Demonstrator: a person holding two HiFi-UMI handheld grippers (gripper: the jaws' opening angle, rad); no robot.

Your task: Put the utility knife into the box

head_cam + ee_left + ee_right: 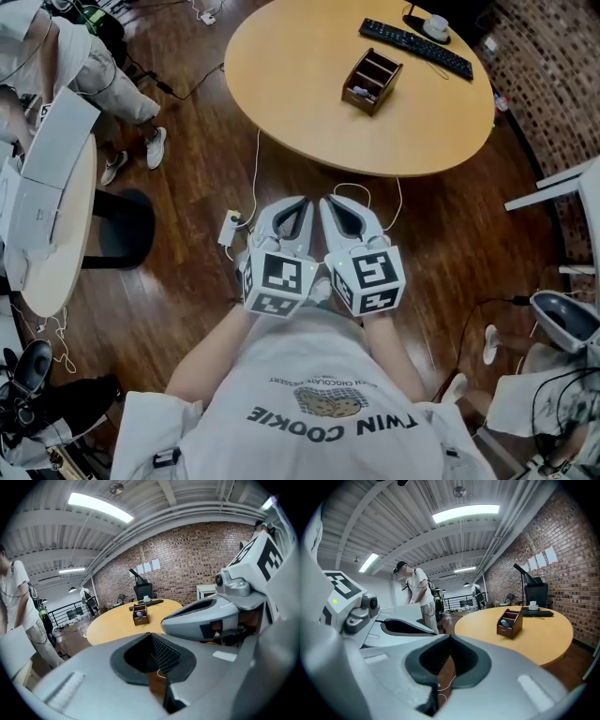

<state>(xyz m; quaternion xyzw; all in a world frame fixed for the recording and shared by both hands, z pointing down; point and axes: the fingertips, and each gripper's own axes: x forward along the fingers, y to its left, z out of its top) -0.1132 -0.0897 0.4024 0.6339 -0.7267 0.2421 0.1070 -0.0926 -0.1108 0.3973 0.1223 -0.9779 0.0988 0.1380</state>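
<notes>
The left gripper [302, 202] and right gripper [330, 202] are held side by side over the dark wooden floor [187, 281], each with its jaws closed tip to tip and nothing between them. Well ahead of them, the brown wooden box [372, 80] with open compartments stands on the round light-wood table [300, 84]. A small grey object [505, 624] lies in its end compartment, too small to confirm as the utility knife.
</notes>
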